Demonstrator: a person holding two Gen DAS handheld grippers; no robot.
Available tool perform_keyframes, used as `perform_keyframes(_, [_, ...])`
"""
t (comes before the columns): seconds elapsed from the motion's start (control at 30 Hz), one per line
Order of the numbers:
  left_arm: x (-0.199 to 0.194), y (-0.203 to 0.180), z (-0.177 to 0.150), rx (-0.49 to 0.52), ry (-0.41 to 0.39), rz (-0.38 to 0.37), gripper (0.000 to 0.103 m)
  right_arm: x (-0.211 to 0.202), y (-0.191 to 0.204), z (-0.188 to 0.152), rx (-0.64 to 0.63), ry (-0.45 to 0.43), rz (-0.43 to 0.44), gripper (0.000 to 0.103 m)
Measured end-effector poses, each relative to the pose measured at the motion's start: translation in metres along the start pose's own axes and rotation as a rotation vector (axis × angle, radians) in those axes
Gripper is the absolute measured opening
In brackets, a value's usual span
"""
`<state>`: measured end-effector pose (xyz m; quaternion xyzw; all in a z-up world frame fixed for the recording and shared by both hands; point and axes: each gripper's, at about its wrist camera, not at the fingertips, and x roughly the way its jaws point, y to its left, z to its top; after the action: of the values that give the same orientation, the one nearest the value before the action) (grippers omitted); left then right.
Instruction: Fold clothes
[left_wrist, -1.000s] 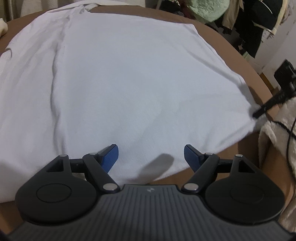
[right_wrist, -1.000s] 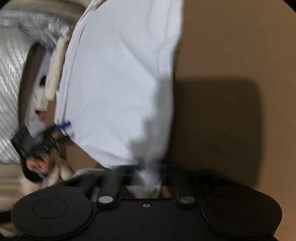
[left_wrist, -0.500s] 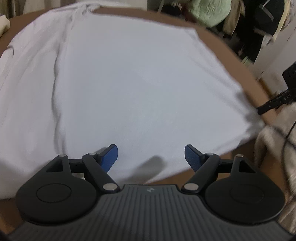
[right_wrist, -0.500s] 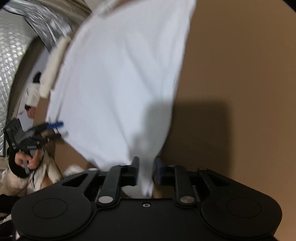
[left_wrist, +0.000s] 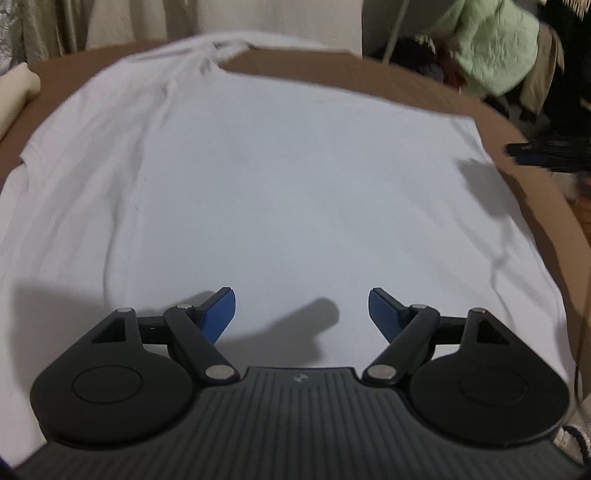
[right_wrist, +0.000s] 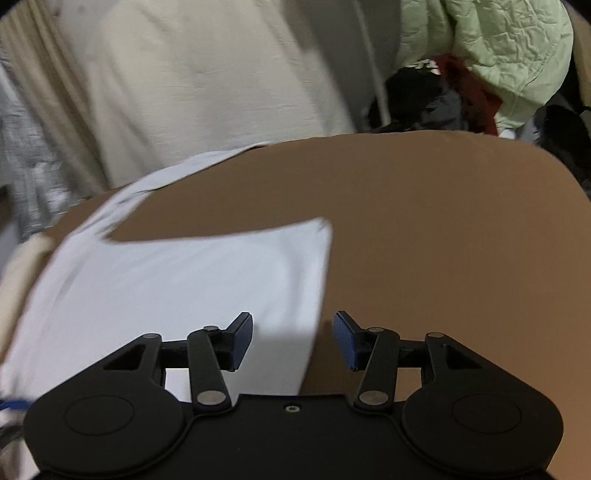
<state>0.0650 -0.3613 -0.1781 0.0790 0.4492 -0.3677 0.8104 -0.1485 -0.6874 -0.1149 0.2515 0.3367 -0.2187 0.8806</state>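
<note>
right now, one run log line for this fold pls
task: fold clothes | left tongs: open, above white t-shirt | right tongs: open, at shirt's side edge | shirt flat on brown table

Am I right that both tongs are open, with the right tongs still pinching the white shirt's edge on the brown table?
Not quite. The right tongs are open and hold nothing; the right wrist view shows the white shirt edge lying flat between the pads, released. The left tongs are open above the shirt, and it lies on the brown table.
</note>
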Motion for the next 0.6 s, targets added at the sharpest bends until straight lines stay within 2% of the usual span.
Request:
perform_keyframes(0.13, [0.006,0.014,-0.004,-0.009,-0.021,-0.037,0.079,0.053,0.001,0.014,0.057,0.024,-0.003,0.056])
perform_keyframes(0.17, [0.007,0.018,-0.005,-0.011,-0.026,-0.046,0.079,0.059,0.008,0.013,0.023,0.01,0.001,0.039])
perform_keyframes(0.2, [0.009,0.021,-0.006,-0.014,-0.031,-0.055,0.079,0.064,0.016,0.013,-0.014,-0.006,0.005,0.017])
perform_keyframes(0.23, [0.01,0.025,-0.006,-0.015,-0.036,-0.063,0.079,0.069,0.024,0.012,-0.051,-0.021,0.009,0.008])
perform_keyframes(0.3, [0.013,0.026,-0.005,-0.014,-0.036,-0.066,0.079,0.064,0.037,0.015,-0.118,-0.116,-0.078,0.006])
perform_keyframes(0.37, [0.015,0.025,-0.005,-0.008,-0.035,-0.071,0.079,0.058,0.032,0.022,-0.04,-0.162,-0.098,0.006])
perform_keyframes(0.47, [0.019,0.026,-0.005,0.0,-0.026,-0.069,0.079,0.081,0.034,0.019,-0.049,-0.069,-0.161,0.007])
perform_keyframes(0.5, [0.02,0.026,-0.006,0.003,-0.024,-0.068,0.079,0.084,0.035,0.017,-0.041,-0.064,-0.191,0.006])
perform_keyframes(0.53, [0.018,0.025,-0.006,0.009,-0.027,-0.066,0.079,0.086,0.037,0.015,-0.032,-0.061,-0.222,0.011])
perform_keyframes(0.57, [0.016,0.025,-0.006,0.015,-0.029,-0.064,0.079,0.082,0.04,0.016,0.005,-0.077,-0.258,0.029])
perform_keyframes(0.6, [0.013,0.024,-0.005,0.02,-0.031,-0.062,0.079,0.071,0.046,0.016,0.049,-0.096,-0.235,0.037])
